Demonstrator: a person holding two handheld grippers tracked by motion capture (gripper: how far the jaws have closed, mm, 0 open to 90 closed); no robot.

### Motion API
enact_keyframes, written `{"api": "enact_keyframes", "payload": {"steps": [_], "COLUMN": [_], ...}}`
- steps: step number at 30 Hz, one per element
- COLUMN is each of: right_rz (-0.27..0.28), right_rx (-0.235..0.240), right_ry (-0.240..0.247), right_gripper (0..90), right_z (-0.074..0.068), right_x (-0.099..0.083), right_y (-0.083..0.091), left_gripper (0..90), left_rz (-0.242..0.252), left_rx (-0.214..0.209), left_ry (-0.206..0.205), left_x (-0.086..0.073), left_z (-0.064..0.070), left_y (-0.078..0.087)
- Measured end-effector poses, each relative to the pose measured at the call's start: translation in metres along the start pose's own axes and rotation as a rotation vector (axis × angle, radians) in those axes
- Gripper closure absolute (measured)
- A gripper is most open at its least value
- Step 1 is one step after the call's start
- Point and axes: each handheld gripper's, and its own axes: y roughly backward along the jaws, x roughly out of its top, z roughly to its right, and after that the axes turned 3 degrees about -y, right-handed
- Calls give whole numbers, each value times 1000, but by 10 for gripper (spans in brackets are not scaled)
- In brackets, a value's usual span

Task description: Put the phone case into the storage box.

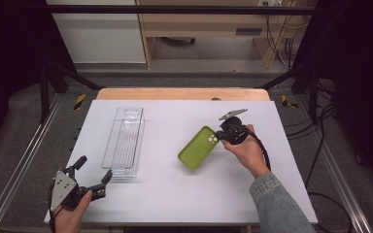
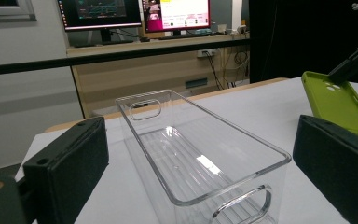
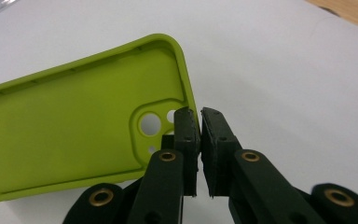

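Note:
A lime-green phone case (image 1: 198, 147) lies hollow side up on the white table (image 1: 175, 194), right of centre. My right gripper (image 1: 217, 137) is shut on its rim beside the camera cutout, which the right gripper view shows close up: case (image 3: 74, 135), gripper (image 3: 200, 122). In the left gripper view the case (image 2: 340, 105) looks tilted, with its gripped end raised. A clear plastic bin (image 1: 124, 141) stands empty at the left of the table. My left gripper (image 1: 94, 169) is open at the bin's near end, its jaws wide apart on either side of the bin (image 2: 242, 130).
The white table ends in a wooden edge (image 1: 182, 93) at the back. Metal frame rails (image 1: 24, 160) run along both sides. Beyond the table are a wooden desk with monitors (image 2: 135, 11) and cables (image 1: 281, 43).

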Motion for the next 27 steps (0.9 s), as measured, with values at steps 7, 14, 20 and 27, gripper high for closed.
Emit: {"api": "enact_keyframes", "payload": {"steps": [7, 14, 20, 27], "right_rz": [34, 72, 73, 114], "right_rx": [-28, -28, -29, -31], "right_ry": [-27, -34, -34, -23], "right_gripper": [854, 854, 854, 854], "right_z": [9, 10, 13, 9], "right_x": [-1, -3, -3, 4], "right_y": [18, 33, 37, 47], "left_gripper": [28, 27, 26, 25], "left_rz": [7, 11, 8, 7], "left_rx": [4, 12, 18, 23], "left_ry": [24, 24, 17, 17], "left_x": [0, 2, 1, 2], "left_z": [-2, -1, -2, -1], "left_y": [1, 6, 8, 9]}}
